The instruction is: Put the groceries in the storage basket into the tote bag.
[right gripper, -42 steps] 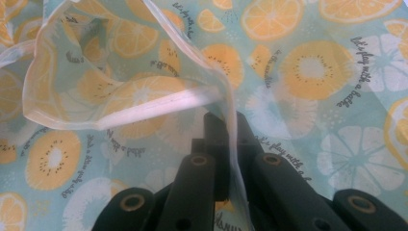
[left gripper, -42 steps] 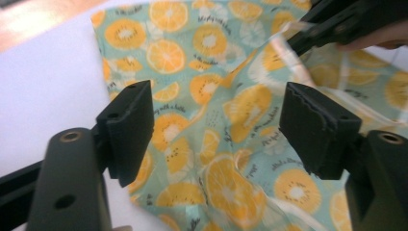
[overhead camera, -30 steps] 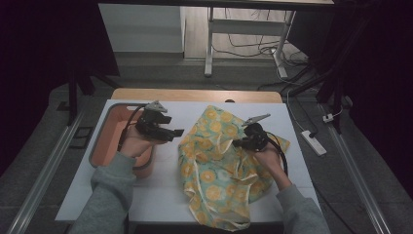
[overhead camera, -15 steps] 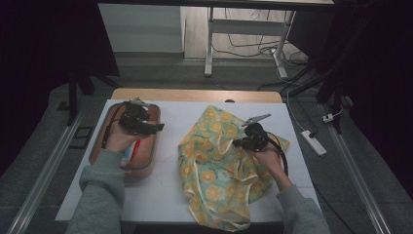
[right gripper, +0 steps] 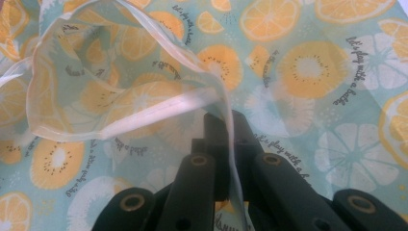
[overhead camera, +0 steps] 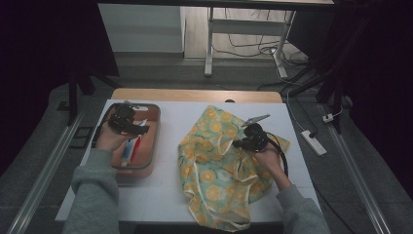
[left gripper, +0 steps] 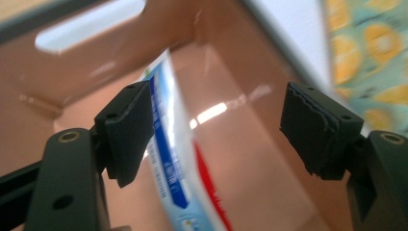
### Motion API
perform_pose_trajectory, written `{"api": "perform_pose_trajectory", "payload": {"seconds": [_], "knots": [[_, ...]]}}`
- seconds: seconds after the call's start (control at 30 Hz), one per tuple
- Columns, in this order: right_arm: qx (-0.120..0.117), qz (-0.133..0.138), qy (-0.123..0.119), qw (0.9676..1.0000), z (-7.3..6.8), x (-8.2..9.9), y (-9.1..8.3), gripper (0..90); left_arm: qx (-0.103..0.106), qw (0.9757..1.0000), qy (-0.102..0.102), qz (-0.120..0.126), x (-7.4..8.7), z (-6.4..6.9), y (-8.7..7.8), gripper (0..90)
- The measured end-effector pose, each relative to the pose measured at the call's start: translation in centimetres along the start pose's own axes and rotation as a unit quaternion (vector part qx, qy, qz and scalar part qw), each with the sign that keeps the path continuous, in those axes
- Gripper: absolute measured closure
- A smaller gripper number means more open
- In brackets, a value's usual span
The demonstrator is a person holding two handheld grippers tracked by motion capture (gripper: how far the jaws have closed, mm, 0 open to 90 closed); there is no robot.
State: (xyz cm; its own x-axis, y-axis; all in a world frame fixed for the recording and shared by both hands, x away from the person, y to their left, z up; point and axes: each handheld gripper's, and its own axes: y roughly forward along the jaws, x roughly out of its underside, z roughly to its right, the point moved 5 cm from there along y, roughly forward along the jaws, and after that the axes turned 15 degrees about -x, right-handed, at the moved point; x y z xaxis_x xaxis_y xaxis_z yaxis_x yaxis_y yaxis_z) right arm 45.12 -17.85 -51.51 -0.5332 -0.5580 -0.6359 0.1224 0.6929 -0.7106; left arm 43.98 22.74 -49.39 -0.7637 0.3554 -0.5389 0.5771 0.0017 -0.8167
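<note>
White tabletop (overhead camera: 165,195) underneath it all, and spread across its right half lies the bag (overhead camera: 219,180), thin teal fabric printed with orange slices, crumpled and partly folded over itself. Over on the left sits the bin (overhead camera: 152,146), a salmon-pink plastic tub with a tube (overhead camera: 132,146) lying inside, white with blue and red stripes. Left tool (overhead camera: 127,122) hangs right above the bin, jaws spread wide, the tube (left gripper: 168,159) showing between them but untouched. Right tool (overhead camera: 243,142) rests on the bag, jaws pressed together, pinching a pale hem (right gripper: 144,115) of the fabric.
</note>
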Motion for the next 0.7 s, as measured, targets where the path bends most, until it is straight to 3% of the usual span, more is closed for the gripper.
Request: {"api": "perform_pose_trajectory", "payload": {"seconds": [0.23, 0.43, 0.7], "knots": [[0.000, -0.003, 0.001, 1.0000, 0.1, 0.1, 0.2, 88.5, -0.007, 0.9989, -0.013, -0.046, 1.1, -0.7, 2.0, 27.2], [0.000, -0.009, 0.003, 1.0000, 0.1, 0.3, 0.4, 88.5, -0.013, 0.9968, -0.022, -0.075, 1.8, -0.7, 2.6, 26.3], [-0.001, -0.010, 0.001, 1.0000, 0.0, 0.3, 0.5, 88.5, -0.002, 0.9933, -0.030, -0.111, 2.7, -0.4, 3.6, 25.8]]}}
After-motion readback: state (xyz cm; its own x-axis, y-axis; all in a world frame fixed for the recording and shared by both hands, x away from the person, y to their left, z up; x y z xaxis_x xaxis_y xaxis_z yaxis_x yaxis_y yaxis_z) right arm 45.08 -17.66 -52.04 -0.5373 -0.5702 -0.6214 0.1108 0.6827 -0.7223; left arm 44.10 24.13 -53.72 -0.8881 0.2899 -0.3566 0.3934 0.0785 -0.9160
